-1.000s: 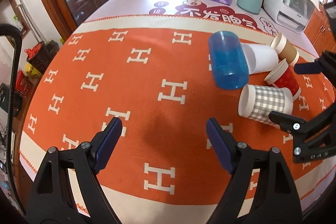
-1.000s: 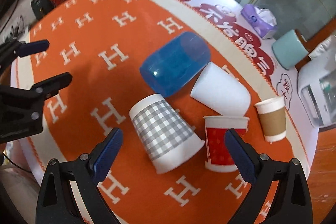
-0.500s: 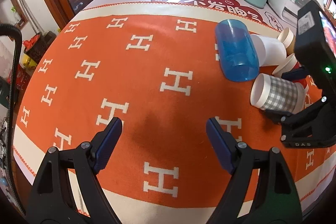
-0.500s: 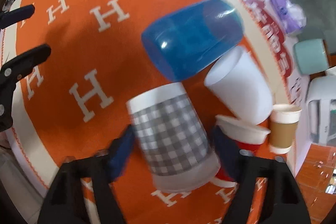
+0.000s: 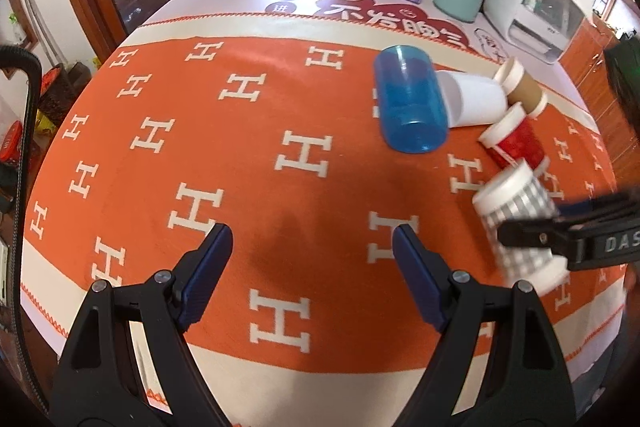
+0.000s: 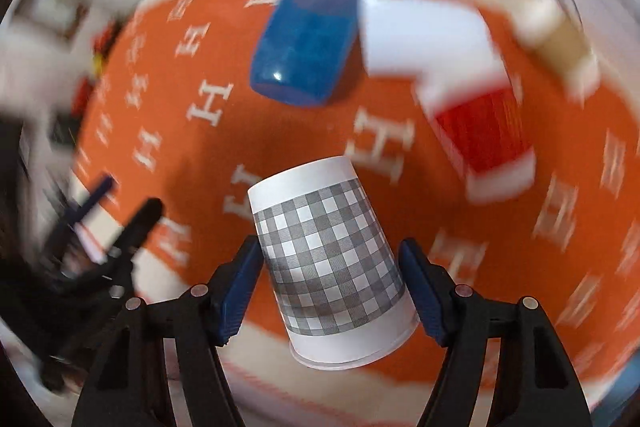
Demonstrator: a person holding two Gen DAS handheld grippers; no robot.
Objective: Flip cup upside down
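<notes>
An orange H-patterned cloth (image 5: 240, 163) covers my worktop. My right tongs (image 6: 332, 283) pinch the checked paper cup (image 6: 328, 255) mid-wall, apparently lifted, rim nearest me. It looks light and crushable, so I'd squeeze gently. My left tongs (image 5: 312, 267) gape wide, holding nothing.

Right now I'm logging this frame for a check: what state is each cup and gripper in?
gingham cup: gripped, lifted, tilted.
blue cup: on its side.
white cup: on its side.
red cup: lying tipped.
brown cup: on its side.
right gripper: shut on gingham cup.
left gripper: open, empty.
</notes>
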